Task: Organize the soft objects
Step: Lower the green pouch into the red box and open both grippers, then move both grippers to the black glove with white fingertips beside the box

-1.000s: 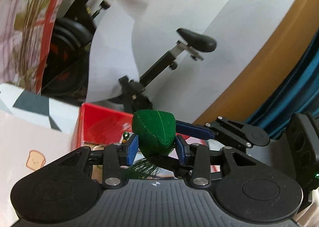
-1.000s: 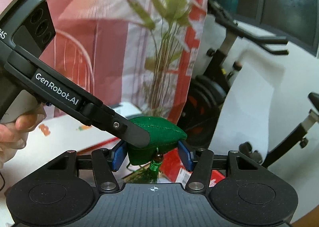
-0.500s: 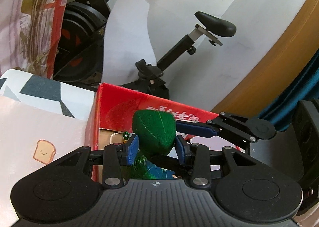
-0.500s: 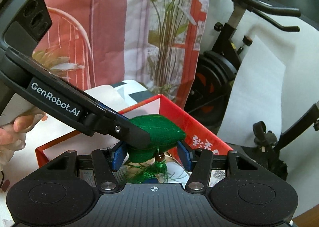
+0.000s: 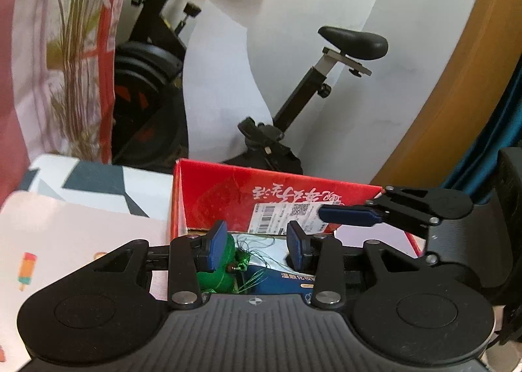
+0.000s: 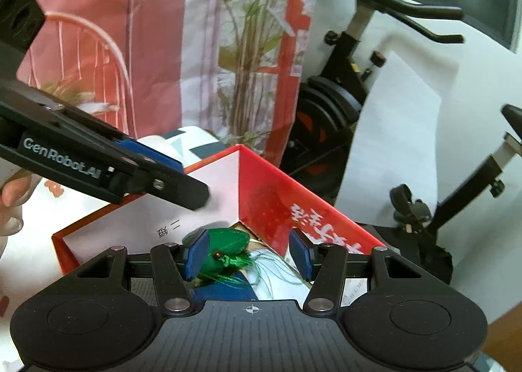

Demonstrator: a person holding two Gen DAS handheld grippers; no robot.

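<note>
Two tools — left (image 5: 256, 246), right (image 6: 250, 254) — gape (holding nothing) over one green pouch (image 6: 225, 246) in one red box (image 6: 277, 199).

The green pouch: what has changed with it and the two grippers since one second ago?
The green pouch has left both grips and now lies in the red box. The left gripper and right gripper stand open above it. The box and the exercise bike behind it have stayed.

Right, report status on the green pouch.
Left gripper, right gripper: jaws open, empty. Green pouch lying in red box. Nothing blocking.
</note>
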